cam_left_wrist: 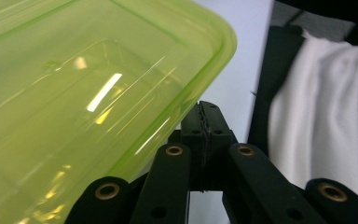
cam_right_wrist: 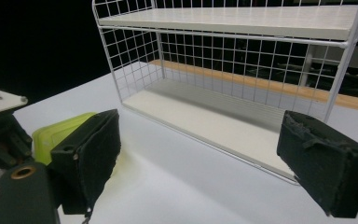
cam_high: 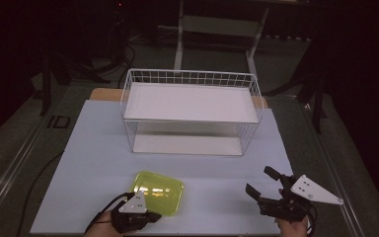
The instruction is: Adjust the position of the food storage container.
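A translucent yellow-green plastic container lies near the front of the white table, left of centre. My left gripper sits at its near-left corner. In the left gripper view the jaws are pressed together and the container's rim runs into the seam at their tips. My right gripper hovers at the front right, well apart from the container, its jaws wide open and empty. In the right gripper view the container shows behind the left pad.
A white wire rack with an upper shelf and a lower shelf, both bare, stands at the middle back of the table. Dark floor, cables and stand legs surround the table. A white sleeve is close to the left gripper.
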Motion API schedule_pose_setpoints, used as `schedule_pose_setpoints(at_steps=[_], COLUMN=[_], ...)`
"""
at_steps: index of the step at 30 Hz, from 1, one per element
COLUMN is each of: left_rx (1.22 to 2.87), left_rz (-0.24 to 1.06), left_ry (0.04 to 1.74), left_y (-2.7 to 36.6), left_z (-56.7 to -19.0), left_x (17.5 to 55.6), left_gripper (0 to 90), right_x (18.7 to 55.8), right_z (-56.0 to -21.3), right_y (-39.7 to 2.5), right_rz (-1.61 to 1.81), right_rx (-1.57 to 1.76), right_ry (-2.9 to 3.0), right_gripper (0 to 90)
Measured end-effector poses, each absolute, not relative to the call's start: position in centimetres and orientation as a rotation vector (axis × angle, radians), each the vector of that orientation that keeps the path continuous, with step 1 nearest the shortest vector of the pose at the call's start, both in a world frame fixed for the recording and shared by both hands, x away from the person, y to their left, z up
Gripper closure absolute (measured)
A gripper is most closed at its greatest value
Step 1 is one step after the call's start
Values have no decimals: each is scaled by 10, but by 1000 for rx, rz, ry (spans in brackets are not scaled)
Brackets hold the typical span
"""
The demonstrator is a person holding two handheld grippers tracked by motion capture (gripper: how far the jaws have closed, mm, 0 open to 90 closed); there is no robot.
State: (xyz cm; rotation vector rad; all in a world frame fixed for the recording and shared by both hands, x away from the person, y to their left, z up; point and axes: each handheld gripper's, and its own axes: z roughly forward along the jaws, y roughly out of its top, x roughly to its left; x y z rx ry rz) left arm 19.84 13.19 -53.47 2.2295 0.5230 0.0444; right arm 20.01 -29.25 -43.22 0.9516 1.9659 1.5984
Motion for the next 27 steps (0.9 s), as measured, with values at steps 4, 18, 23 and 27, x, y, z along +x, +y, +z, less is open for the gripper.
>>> schedule_pose_setpoints(at_steps=[4,18,23,27], left_rx=[2222,2176,2120,2109], left_rz=[69,99,217,287], left_ry=[517,540,643,705], left_y=[125,156,190,211], left_z=[-533,-503,-490,-493], left_x=[201,189,199,208], left_gripper=[900,900,900,900], right_x=[200,200,200,200], right_z=[-431,-431,-432,-431], right_y=[-292,-292,-290,-291], right_rz=[1603,1605,1605,1611], right_rx=[947,944,941,939], right_ry=[1966,1970,1978,1975], right_gripper=[134,134,134,134])
